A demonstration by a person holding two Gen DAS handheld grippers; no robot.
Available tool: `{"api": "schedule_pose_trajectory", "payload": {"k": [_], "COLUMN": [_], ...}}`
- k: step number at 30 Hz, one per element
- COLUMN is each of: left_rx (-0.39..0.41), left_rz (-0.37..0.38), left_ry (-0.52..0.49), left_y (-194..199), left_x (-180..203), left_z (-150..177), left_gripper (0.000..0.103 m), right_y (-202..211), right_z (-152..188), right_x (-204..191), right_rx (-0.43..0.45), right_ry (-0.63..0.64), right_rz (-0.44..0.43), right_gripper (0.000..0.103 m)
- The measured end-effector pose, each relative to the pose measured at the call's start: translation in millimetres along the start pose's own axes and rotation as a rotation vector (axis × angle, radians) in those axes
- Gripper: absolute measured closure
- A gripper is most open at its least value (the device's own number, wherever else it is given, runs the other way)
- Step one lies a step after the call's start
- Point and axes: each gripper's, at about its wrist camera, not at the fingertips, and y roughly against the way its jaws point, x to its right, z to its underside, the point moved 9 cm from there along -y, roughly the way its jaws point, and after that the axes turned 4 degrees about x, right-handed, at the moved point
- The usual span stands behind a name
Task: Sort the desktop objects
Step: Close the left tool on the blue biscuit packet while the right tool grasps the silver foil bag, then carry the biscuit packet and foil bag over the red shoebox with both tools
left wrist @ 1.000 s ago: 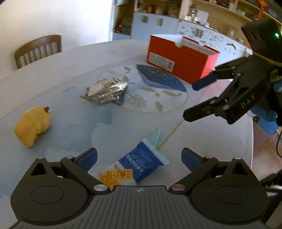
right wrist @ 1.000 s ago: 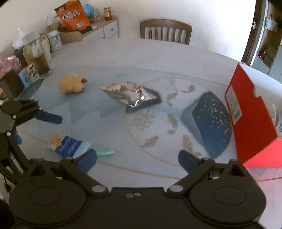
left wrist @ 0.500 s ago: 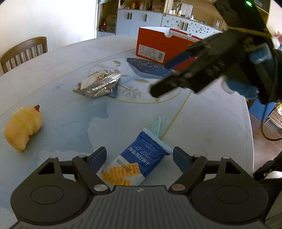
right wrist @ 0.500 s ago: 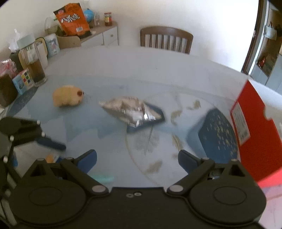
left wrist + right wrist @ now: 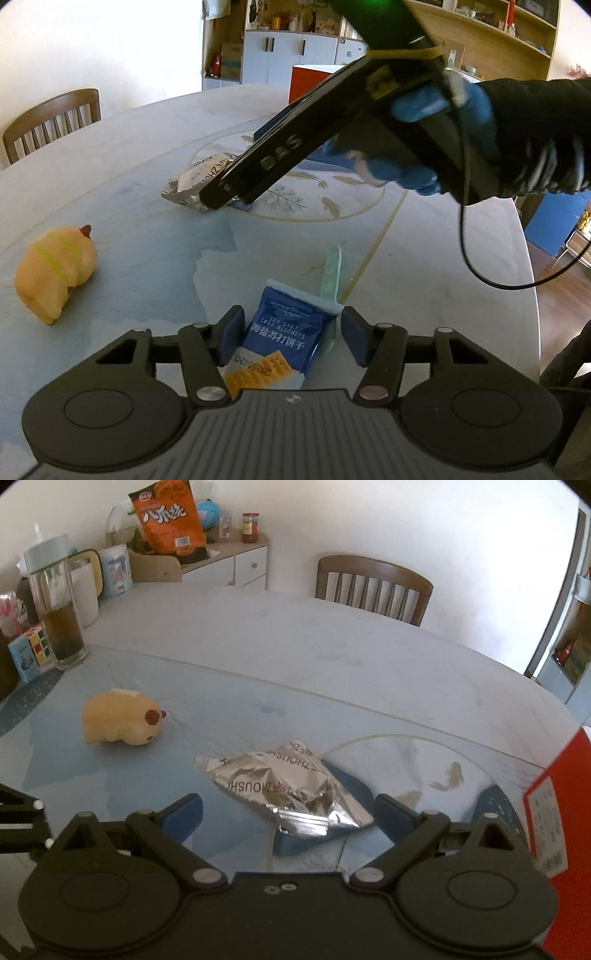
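We have the left tool (image 5: 291,334) lowered over the biscuit packet (image 5: 280,343) at the near edge of the desk (image 5: 147,147), and its jaws are closing with the packet between them; the blue pads (image 5: 232,332) stand just beside the wrapper's edges and do not look to be pressing on it yet. The right tool (image 5: 288,818) is spread wide around the foil bag (image 5: 284,790), which sits mid-desk, partly on a dark blue patch in the desk's pattern, with nothing gripped.

The main risk we see on the left is a flat, slick wrapper: if the pads meet only the crimped end, the packet may buckle, slide out or crush the biscuits inside. On the right, the crumpled foil could collapse or skate away if the tool comes in too high. The two tools also work close together, so a cable or arm could nudge the toy (image 5: 55,273) or the other item.

The packet is blue with white lettering and a biscuit picture, with a pale green strip (image 5: 331,277) beneath it. The foil bag is silver, wrinkled and printed. The red box (image 5: 561,834) stands at the right.
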Motion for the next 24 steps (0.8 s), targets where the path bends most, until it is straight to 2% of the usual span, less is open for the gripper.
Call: {"api": "schedule_pose_trajectory", "payload": {"k": [4,6,7,8,11,15,19,24], "left_rx": [0.016,0.021,0.023,0.024,0.026,0.022,0.036,0.051], "left_rz": [0.000,0.017,0.021,0.022,0.014,0.002,-0.010,-0.025], "left_ry": [0.014,0.036,0.042,0.047,0.049,0.086,0.124,0.118], "left_y": [1.4,2.3,2.7,4.4,5.0,6.9,13.2,17.9], "left_x": [-3.0,-4.1,-4.2,-3.0,-1.6,-5.1,-7.9,-4.0], "left_z": [0.7,0.7,0.6,1.2,1.1,-0.6,-8.8,-21.2], "left_gripper": [0.054,0.062,0.063,0.065,0.068,0.068,0.068,0.068], "right_y": [-11.1,-16.9,-19.4,-20.3,-21.7,-16.1,-7.6,8.9], "right_z": [0.4,2.7,4.5,5.4,7.0,7.4,9.2,6.7], "right_x": [-3.6,-6.1,-6.3,-5.3,-1.6,4.2,8.0,15.2], "right_rx": [-0.004,-0.016,-0.024,-0.023,-0.029,-0.032,-0.031,-0.017], "right_ry": [0.026,0.045,0.051,0.055,0.044,0.016,0.006,-0.008], "right_rz": [0.000,0.006,0.012,0.026,0.045,0.074,0.093,0.106], "right_gripper": [0.010,0.020,0.021,0.025,0.046,0.059,0.063,0.064]}}
